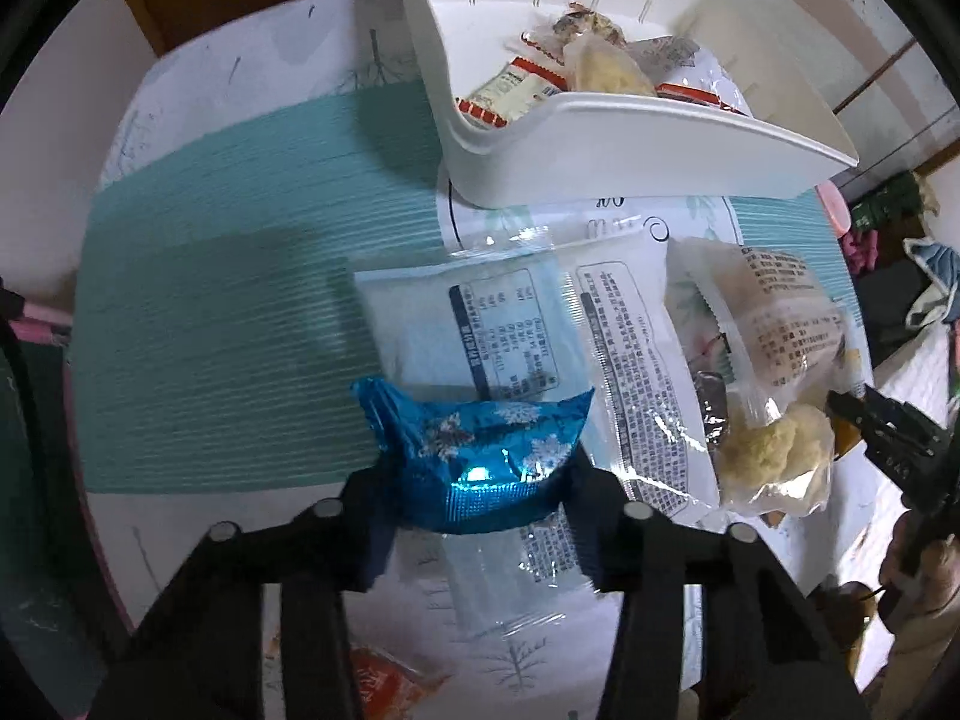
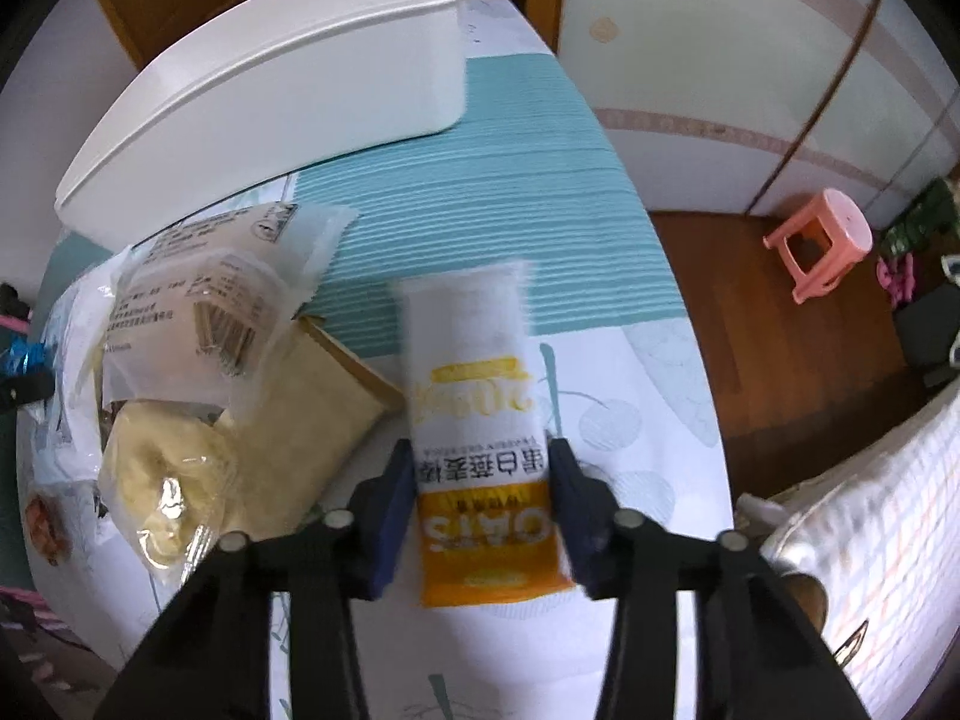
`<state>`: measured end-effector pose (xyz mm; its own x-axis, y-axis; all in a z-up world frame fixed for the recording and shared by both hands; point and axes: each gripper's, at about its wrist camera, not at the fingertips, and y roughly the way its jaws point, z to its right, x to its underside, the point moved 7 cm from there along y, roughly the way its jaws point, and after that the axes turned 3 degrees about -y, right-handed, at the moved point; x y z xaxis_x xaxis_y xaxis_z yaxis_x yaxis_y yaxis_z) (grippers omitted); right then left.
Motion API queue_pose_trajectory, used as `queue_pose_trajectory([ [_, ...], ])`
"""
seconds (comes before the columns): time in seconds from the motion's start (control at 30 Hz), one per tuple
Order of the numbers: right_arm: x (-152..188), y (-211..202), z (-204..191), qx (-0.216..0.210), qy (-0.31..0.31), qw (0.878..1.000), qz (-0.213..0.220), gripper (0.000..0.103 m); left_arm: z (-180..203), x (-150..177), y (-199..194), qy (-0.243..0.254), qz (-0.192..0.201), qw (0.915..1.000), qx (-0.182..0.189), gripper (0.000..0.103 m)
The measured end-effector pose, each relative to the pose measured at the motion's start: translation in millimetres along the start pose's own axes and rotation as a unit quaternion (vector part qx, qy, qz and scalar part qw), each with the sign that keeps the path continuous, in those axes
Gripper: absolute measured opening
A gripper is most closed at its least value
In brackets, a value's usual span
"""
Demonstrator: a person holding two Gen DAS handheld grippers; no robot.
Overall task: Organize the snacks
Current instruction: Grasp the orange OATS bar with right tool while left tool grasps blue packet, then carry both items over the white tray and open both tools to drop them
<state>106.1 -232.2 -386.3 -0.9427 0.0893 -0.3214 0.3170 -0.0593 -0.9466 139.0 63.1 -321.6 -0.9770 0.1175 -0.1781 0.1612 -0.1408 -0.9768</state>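
My left gripper (image 1: 480,483) points down at the table, shut on a shiny blue foil candy packet (image 1: 480,444) with snowflake print; both pads press its sides. Under the packet lie two clear flat packets (image 1: 480,318) with printed labels. My right gripper (image 2: 483,480) is shut on a white and orange oat bar packet (image 2: 474,360), pads against its long edges. A white plastic bin (image 1: 600,144) stands at the back of the table with several wrapped snacks (image 1: 540,78) inside. In the right wrist view the bin (image 2: 270,96) is at the upper left.
A clear bag of crumbly yellow pastry (image 1: 774,360) and a tan packet (image 2: 312,420) lie between the grippers. An orange packet (image 1: 384,684) sits near the front edge. A teal striped mat (image 1: 228,300) covers the table. A pink stool (image 2: 822,240) stands on the wood floor beyond the right edge.
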Motion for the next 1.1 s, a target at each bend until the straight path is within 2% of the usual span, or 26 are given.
queue_pose_trajectory([
  [0.13,1.7,-2.2,-0.3,-0.018,0.009,1.000,0.006,0.040,-0.7,-0.1,-8.4,0.007,0.007,0.9999,-0.011,0.040],
  [0.27,5.7,-11.3,4.3,-0.055,0.042,0.998,0.015,0.040,-1.5,-0.3,-26.7,0.011,0.024,0.9996,-0.001,0.039],
  [0.37,8.5,-22.9,5.2,-0.064,0.055,0.996,0.023,0.040,3.3,-1.8,-41.6,0.016,0.039,0.9991,0.009,0.039],
  [0.63,5.3,-86.6,-25.4,-0.105,0.055,0.990,0.075,0.040,26.9,-13.0,-100.9,0.045,0.097,0.9934,0.042,0.039],
  [0.77,-11.3,-114.1,-44.7,-0.126,0.036,0.986,0.100,0.040,48.4,-28.8,-134.6,0.067,0.138,0.9868,0.053,0.039],
  [1.1,-82.5,-178.1,-95.1,-0.147,-0.029,0.974,0.168,0.040,81.8,-89.0,-192.3,0.086,0.205,0.9744,0.032,0.039],
])
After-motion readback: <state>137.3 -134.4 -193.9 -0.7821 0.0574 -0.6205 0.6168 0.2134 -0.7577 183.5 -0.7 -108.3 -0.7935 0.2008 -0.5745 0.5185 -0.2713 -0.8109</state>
